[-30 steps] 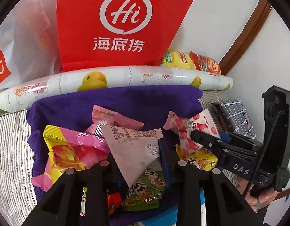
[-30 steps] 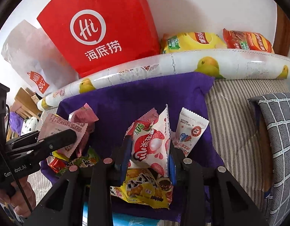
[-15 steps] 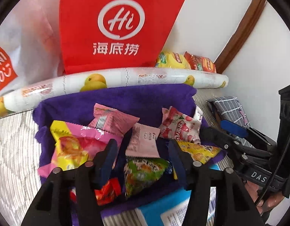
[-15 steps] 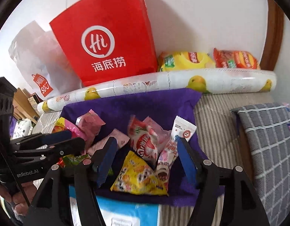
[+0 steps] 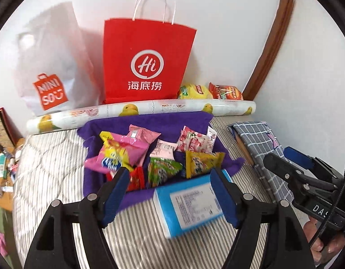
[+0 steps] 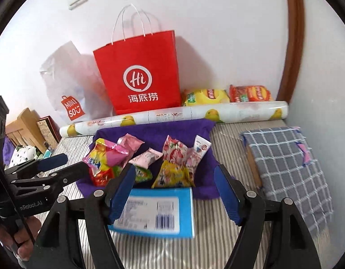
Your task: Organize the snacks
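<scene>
Snack packets (image 5: 159, 157) on purple cloth (image 5: 150, 123) looked light, crinkly, slippery; best pinched at sealed edge. Left gripper (image 5: 170, 192) and right gripper (image 6: 175, 190) fingers stood open, empty.

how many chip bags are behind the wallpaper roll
2: a yellow chip bag right of the red paper bag, and an orange chip bag further right, near the corner. Others may be hidden.

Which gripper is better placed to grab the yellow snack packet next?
Right, probably. The right gripper is open with the yellow snack packet centred just ahead; from the open left gripper it sits off toward the right finger.
</scene>
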